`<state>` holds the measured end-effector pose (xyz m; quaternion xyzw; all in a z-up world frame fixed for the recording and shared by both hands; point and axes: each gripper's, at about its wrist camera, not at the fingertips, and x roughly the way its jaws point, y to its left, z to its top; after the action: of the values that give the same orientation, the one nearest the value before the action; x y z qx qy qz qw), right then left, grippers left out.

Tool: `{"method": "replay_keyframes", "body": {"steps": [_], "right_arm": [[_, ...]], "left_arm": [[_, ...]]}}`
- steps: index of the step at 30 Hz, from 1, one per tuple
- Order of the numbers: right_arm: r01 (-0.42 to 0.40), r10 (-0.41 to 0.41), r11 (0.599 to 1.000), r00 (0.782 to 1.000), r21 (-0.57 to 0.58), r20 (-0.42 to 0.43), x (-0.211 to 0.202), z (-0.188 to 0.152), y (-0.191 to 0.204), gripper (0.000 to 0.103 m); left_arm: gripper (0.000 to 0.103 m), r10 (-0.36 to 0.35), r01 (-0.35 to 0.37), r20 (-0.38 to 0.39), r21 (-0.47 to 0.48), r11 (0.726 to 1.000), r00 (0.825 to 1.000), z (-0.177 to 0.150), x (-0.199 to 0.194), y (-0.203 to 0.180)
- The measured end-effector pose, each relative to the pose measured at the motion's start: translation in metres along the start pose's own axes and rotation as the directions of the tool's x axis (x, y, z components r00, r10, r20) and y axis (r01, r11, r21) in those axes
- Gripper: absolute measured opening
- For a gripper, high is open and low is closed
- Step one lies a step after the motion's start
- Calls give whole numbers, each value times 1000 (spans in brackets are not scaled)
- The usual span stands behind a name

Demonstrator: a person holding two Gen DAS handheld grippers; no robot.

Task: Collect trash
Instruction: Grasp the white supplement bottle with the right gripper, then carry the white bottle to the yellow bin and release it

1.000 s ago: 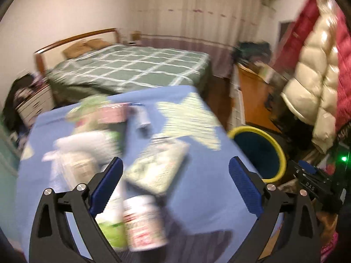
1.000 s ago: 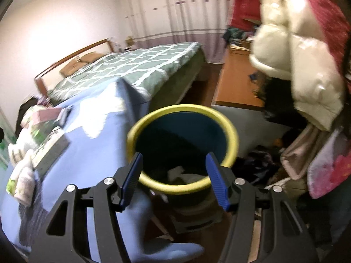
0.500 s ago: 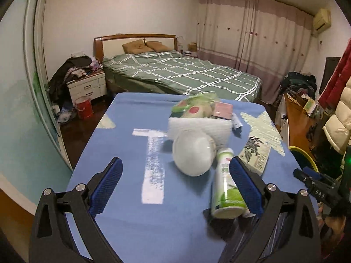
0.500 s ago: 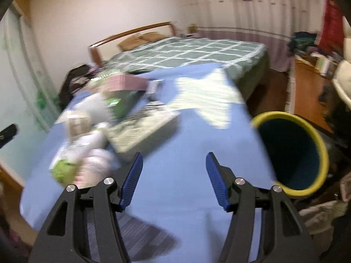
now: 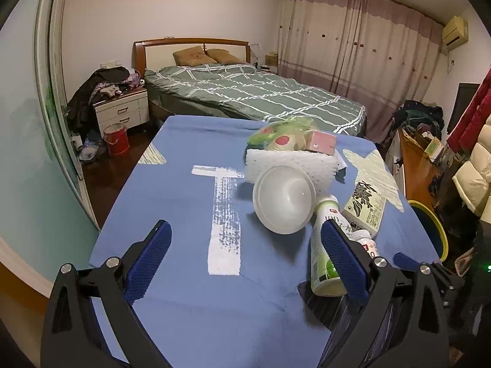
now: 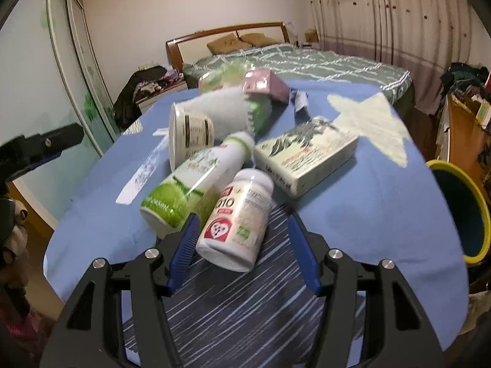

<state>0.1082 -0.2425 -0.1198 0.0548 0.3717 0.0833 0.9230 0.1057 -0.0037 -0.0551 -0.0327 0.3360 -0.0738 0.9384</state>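
right gripper [image 6: 242, 254] spread, empty, white pill bottle [image 6: 237, 217] lying between pads, not pinched. left gripper [image 5: 245, 263] wide open over blue table [image 5: 184, 214], nothing inside. risk: round bottle rolls off pad on closing, nudges green bottle [image 6: 196, 181] leaning beside it; bin [image 6: 460, 208] off table's right edge, drop possible.

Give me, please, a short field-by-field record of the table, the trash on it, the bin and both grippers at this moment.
surface: blue tablecloth
trash: white bowl on its side; green-label bottle and white supplement bottle, both lying down; flat printed box
bin: yellow-rimmed bin, beside the table
left gripper: open, empty
right gripper: open, supplement bottle between its fingers, not clamped
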Motion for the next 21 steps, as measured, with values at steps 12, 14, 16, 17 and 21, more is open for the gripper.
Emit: {"method": "replay_keyframes", "body": {"steps": [12, 14, 16, 17, 21], "right_arm": [[5, -5, 999, 1000, 39, -18, 16, -7, -11, 57], [3, -2, 1000, 1000, 20, -26, 20, -8, -7, 57], [-6, 6, 1000, 999, 24, -32, 24, -9, -6, 54], [-8, 9, 999, 1000, 33, -27, 25, -9, -8, 49], [-30, 31, 998, 1000, 46, -3, 19, -5, -16, 46]], "left_arm": [[96, -14, 15, -33, 22, 1000, 999, -4, 14, -12], [96, -16, 17, -38, 23, 1000, 999, -5, 17, -14], [96, -17, 18, -41, 30, 999, 999, -5, 18, -16], [97, -16, 18, -42, 33, 999, 999, -5, 19, -17], [97, -17, 19, -43, 41, 999, 999, -6, 20, -20]]}}
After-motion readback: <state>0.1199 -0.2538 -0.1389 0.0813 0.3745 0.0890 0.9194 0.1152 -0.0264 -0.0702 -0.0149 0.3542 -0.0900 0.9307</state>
